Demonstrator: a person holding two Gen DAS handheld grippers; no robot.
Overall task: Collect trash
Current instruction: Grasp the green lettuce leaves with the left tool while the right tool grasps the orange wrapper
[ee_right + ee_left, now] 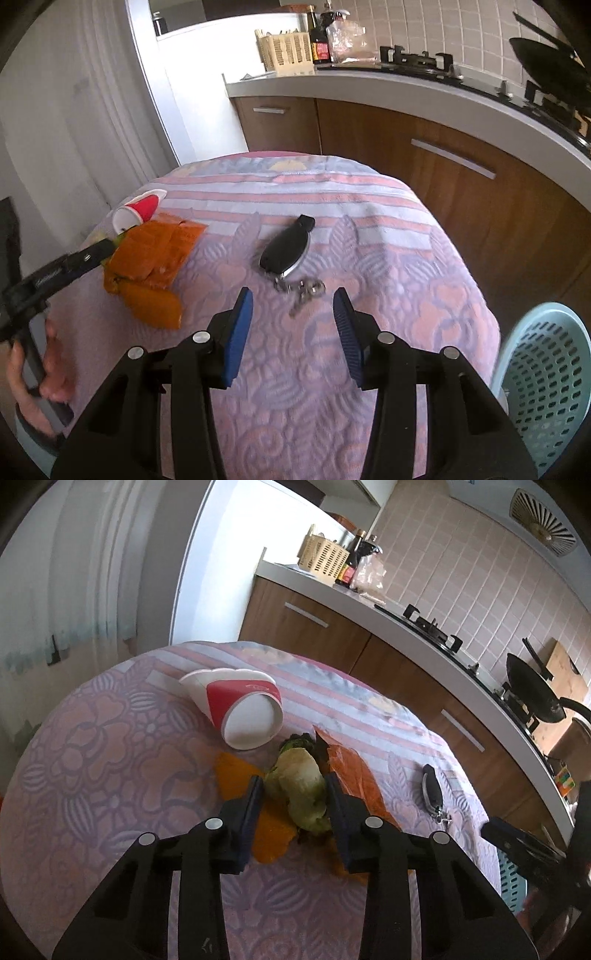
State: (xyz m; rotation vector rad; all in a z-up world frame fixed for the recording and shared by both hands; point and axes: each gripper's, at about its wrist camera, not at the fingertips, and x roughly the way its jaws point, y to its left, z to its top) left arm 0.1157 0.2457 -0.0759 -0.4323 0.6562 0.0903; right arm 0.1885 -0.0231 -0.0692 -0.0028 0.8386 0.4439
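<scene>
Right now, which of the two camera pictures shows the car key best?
The right wrist view: the car key lies near the middle, whole, with its ring and small keys on the tablecloth. In the left wrist view it is small, off to the right and partly foreshortened.

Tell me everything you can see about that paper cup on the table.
The paper cup is red and white, looks like thin card, and lies tipped on its side on the cloth. Its round white base faces the left wrist camera and its mouth end looks flattened. It sits just beyond the food scraps, which may touch its base edge. Neither gripper touches it.
</scene>
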